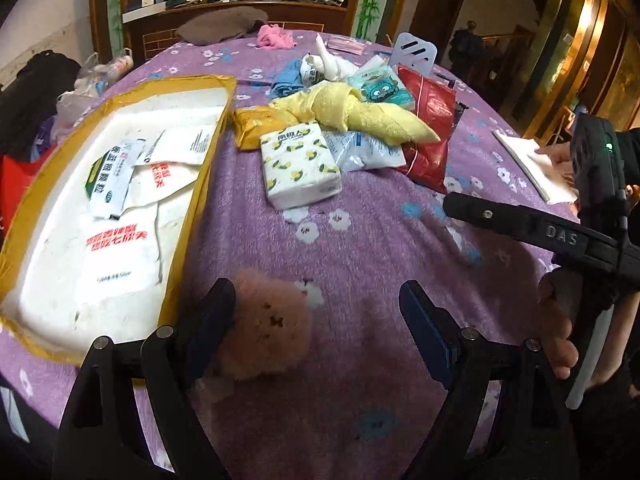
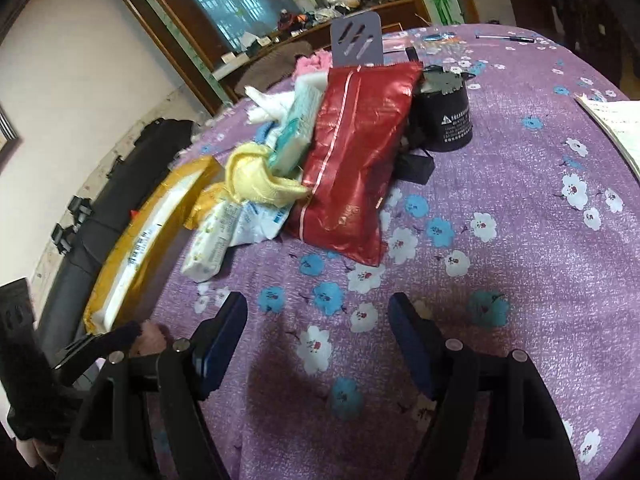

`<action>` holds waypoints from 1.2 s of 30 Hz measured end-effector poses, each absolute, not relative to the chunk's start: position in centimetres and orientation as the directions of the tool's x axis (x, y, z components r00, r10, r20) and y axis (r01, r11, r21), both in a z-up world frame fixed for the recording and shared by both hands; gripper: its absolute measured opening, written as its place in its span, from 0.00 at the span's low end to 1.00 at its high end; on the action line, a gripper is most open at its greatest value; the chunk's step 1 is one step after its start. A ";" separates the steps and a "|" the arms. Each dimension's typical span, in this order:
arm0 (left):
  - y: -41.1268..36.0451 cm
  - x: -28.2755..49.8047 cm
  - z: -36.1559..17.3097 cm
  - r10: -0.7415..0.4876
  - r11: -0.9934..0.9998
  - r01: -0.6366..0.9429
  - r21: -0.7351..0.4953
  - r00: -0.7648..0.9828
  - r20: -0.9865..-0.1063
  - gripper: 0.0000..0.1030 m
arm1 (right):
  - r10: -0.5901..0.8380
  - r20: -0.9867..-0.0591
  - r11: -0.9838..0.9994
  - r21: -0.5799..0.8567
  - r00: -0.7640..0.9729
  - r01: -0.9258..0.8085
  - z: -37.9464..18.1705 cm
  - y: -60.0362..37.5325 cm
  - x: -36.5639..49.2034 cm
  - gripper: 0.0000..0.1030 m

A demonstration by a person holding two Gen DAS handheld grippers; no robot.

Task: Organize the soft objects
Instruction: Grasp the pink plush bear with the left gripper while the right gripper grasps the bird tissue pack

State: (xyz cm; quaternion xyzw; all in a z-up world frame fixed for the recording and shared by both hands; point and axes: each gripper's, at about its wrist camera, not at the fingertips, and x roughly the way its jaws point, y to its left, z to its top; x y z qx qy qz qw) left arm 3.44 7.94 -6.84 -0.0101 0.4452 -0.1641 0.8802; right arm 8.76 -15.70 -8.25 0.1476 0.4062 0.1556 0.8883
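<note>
My left gripper [image 1: 320, 328] is open, low over the purple flowered cloth. A pink fluffy ball [image 1: 264, 328] lies between its jaws, close against the left finger [image 1: 212, 320] and well apart from the right one. Beyond it is a pile of soft things: a lemon-print tissue pack [image 1: 300, 168], a rolled yellow towel [image 1: 352, 116], an orange pack [image 1: 260, 128] and a red bag [image 1: 428, 132]. My right gripper [image 2: 318, 332] is open over bare cloth with nothing between its fingers. It faces the red bag [image 2: 356, 152] and the yellow towel [image 2: 256, 184].
A yellow-taped box [image 1: 188, 216] with a white foam lining holds several flat packets at the left. A black can [image 2: 444, 116] stands behind the red bag. White paper [image 2: 616, 128] lies at the table's right edge. A person's hand [image 1: 560, 340] holds the right gripper's handle.
</note>
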 end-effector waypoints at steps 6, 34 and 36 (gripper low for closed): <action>7.8 2.8 -7.1 -0.256 0.948 0.303 -0.097 0.545 -0.799 0.82 | 0.405 -0.657 0.902 0.401 0.635 -0.160 -8.1 -16.0 8.3 0.71; 8.0 4.6 -8.0 -0.232 0.957 0.272 -0.100 0.512 -0.827 0.35 | 0.638 -0.660 0.766 0.598 0.397 -0.237 -8.9 -6.9 16.4 0.23; 8.2 4.3 -7.8 -0.252 0.953 0.278 -0.116 0.526 -0.812 0.36 | 0.642 -0.651 0.762 0.598 0.405 -0.247 -8.4 -7.2 15.2 0.20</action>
